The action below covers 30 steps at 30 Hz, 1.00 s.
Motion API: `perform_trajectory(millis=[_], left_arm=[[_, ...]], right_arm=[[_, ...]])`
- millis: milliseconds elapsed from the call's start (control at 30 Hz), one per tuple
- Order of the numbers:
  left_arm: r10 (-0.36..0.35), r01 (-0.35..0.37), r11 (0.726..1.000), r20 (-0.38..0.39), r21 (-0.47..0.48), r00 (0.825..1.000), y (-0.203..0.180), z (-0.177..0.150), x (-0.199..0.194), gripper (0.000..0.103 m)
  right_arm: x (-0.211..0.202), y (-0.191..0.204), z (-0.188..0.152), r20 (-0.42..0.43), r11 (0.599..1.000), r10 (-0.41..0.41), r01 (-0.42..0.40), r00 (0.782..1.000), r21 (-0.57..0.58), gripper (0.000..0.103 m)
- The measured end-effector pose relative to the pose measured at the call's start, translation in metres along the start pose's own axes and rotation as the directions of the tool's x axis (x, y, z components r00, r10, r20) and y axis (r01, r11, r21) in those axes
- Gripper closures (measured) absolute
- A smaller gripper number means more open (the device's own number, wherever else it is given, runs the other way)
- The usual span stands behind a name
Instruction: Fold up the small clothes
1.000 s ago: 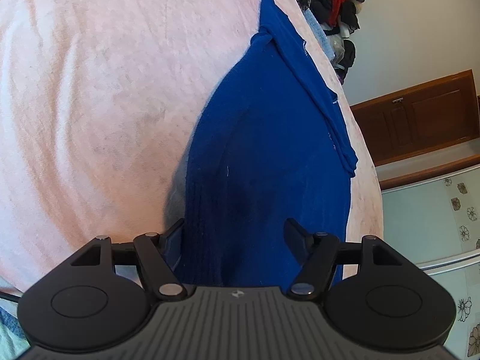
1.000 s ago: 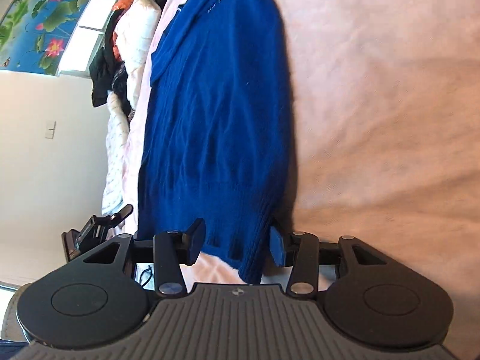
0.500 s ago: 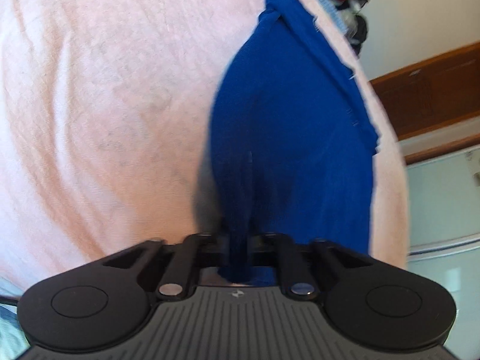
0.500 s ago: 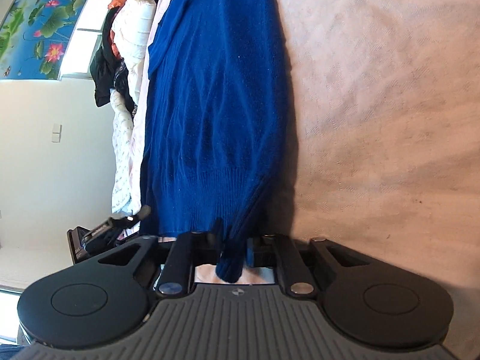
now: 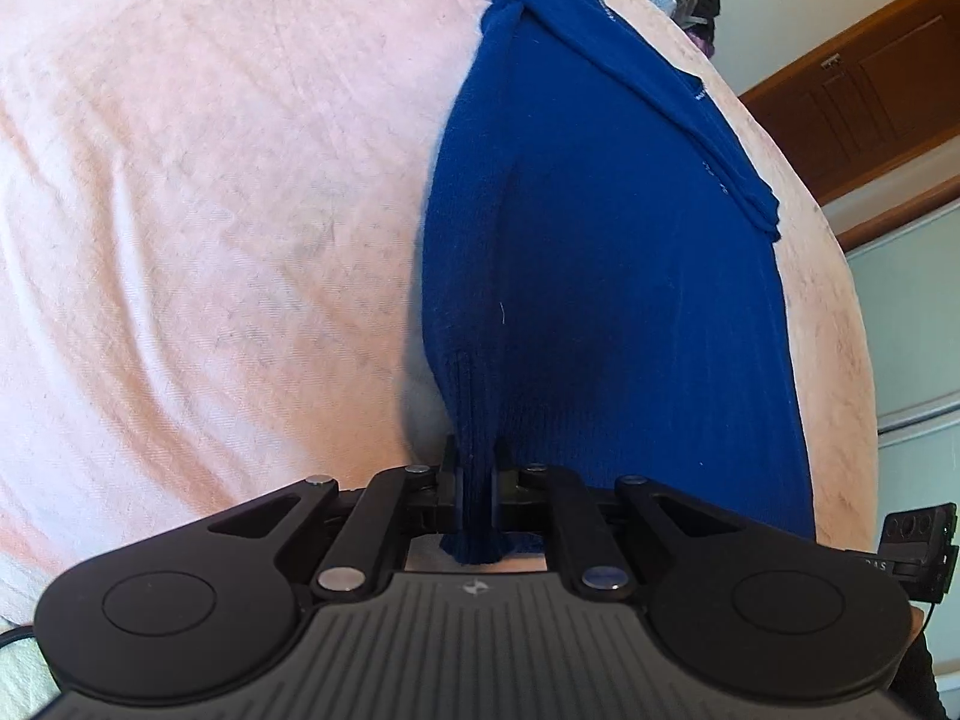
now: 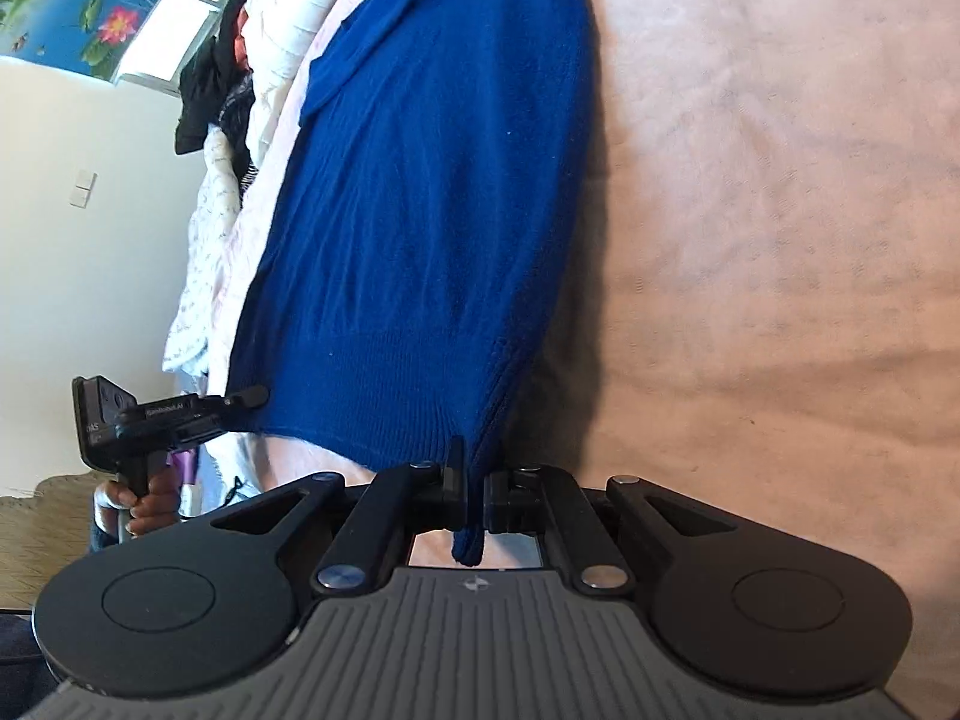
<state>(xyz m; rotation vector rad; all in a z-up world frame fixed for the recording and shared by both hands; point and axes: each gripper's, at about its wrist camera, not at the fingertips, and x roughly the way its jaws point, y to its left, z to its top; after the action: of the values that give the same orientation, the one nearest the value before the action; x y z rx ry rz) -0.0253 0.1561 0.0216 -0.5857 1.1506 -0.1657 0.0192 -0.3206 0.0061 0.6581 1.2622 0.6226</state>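
Observation:
A blue knit sweater (image 5: 600, 252) lies spread on a pink bed sheet (image 5: 210, 210). My left gripper (image 5: 474, 480) is shut on a ribbed hem corner of the sweater, which rises from the sheet into the jaws. In the right wrist view the same sweater (image 6: 432, 192) stretches away, and my right gripper (image 6: 477, 480) is shut on the other hem corner. The left gripper also shows in the right wrist view (image 6: 252, 399), at the sweater's far hem corner.
A pile of other clothes (image 6: 240, 90) lies at the far edge of the bed. A wooden door (image 5: 864, 90) and a pale cabinet (image 5: 906, 312) stand beyond the bed. A flower painting (image 6: 72, 0) hangs on the wall.
Both grippers closed from open onto the sweater's hem corners and have lifted the hem a little off the sheet.

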Motion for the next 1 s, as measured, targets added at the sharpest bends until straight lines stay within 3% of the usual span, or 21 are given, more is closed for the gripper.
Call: perform_trajectory(millis=[100,267,367,533,700,867,1000], left_arm=[[-0.016,0.016,1.0,0.008,0.0,1.0,-0.001,0.003,-0.003,0.096],[-0.136,0.138,0.99,0.077,-0.013,0.988,-0.009,0.019,-0.021,0.096],[-0.233,0.237,0.971,0.137,-0.017,0.963,-0.014,0.039,-0.038,0.096],[-0.35,0.362,0.932,0.224,-0.011,0.91,-0.024,0.088,-0.057,0.096],[-0.379,0.385,0.922,0.268,0.03,0.886,-0.044,0.137,-0.053,0.096],[-0.407,0.436,0.899,0.295,-0.037,0.864,-0.051,0.197,-0.02,0.096],[-0.378,0.406,0.913,0.29,-0.044,0.879,-0.068,0.244,0.014,0.096]], right_arm=[[-0.003,-0.002,-0.001,0.004,1.0,0.021,-0.021,1.0,0.006,0.096],[-0.023,0.003,0.008,0.077,0.992,0.122,-0.123,0.99,0.011,0.096],[-0.038,0.01,0.021,0.141,0.982,0.188,-0.189,0.972,-0.005,0.096],[-0.06,0.022,0.065,0.259,0.953,0.301,-0.299,0.918,-0.046,0.096],[-0.06,0.033,0.119,0.315,0.942,0.336,-0.318,0.888,-0.107,0.096],[-0.054,0.026,0.187,0.368,0.937,0.349,-0.331,0.862,-0.113,0.095],[-0.034,0.015,0.246,0.391,0.947,0.315,-0.311,0.865,-0.075,0.095]])
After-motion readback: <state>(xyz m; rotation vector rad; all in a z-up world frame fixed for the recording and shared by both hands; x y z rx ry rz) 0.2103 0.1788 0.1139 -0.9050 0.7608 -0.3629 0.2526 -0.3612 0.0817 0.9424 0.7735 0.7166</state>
